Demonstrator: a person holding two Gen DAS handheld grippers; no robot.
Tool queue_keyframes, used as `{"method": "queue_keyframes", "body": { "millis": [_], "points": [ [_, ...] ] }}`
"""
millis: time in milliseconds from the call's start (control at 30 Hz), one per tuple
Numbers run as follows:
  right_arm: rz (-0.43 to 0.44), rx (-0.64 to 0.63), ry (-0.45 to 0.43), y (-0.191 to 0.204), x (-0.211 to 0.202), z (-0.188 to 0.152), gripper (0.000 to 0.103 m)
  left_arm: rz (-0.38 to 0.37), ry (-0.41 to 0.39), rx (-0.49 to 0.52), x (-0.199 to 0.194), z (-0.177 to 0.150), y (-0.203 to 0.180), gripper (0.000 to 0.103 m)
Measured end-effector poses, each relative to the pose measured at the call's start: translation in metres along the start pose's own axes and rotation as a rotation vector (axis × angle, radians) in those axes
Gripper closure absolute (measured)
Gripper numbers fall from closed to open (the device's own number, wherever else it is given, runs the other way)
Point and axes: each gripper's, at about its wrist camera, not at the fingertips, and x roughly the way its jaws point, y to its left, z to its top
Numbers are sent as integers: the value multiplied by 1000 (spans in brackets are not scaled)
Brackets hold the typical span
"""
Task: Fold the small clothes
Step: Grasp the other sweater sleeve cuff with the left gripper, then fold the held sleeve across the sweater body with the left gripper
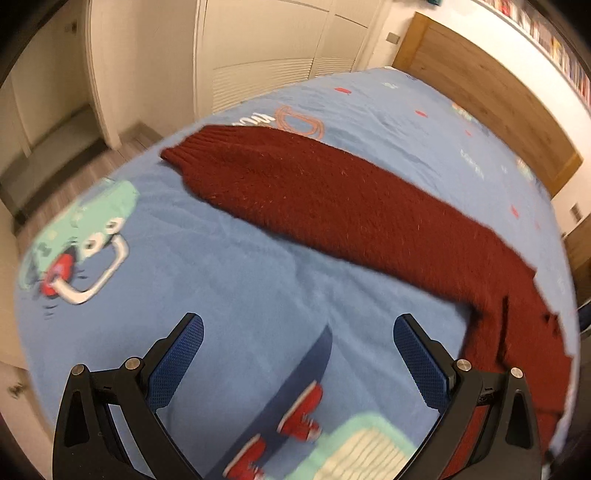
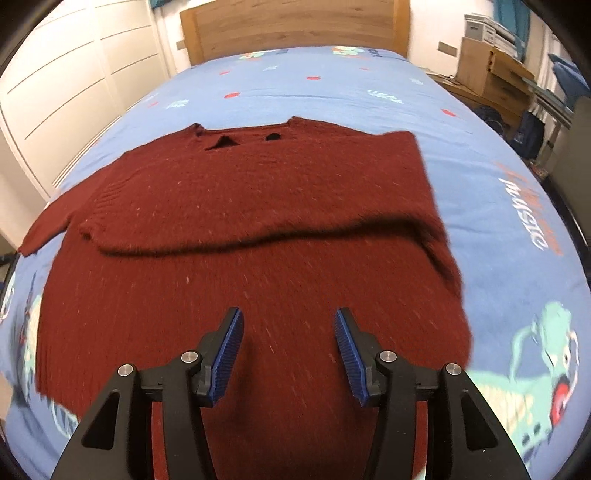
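A dark red knitted sweater (image 2: 258, 229) lies flat on a blue printed bedspread (image 2: 332, 92). Its right sleeve (image 2: 295, 225) is folded across the chest; its left sleeve (image 1: 295, 173) stretches out straight over the bedspread (image 1: 240, 266). My right gripper (image 2: 288, 325) is open and empty, over the sweater's lower body. My left gripper (image 1: 297, 328) is open and empty, above bare bedspread beside the outstretched sleeve, with the sweater's body (image 1: 517, 332) to its right.
A wooden headboard (image 2: 295, 26) is at the far end of the bed. White wardrobe doors (image 1: 258, 48) stand along one side. A wooden desk with boxes and bags (image 2: 498, 77) is at the other side. The bed edge drops to a wood floor (image 1: 74, 177).
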Motion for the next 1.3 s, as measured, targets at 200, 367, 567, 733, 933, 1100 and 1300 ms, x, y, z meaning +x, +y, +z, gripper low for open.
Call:
{"method": "queue_keyframes", "body": {
  "millis": [200, 367, 567, 733, 933, 1100, 1300],
  "points": [
    [-42, 53, -12, -24, -38, -20, 50, -104, 35, -142, 33, 26, 36, 5],
    [-75, 98, -5, -41, -54, -32, 50, -172, 34, -266, 51, 41, 66, 14],
    [-95, 127, 25, -48, -54, -41, 50, -254, -15, -389, 60, 62, 97, 21],
    [-107, 146, 30, -54, -54, -36, 50, -358, -55, -497, 66, 80, 125, 22],
    [-125, 187, 8, -63, -60, -27, 50, -486, -87, -604, 71, 99, 149, 24],
    [-129, 196, 17, -63, -58, -28, 50, -586, -89, -674, 80, 111, 160, 43],
    [-124, 188, 3, -57, -58, -27, 50, -645, -20, -711, 96, 114, 162, 96]
  ]
}}
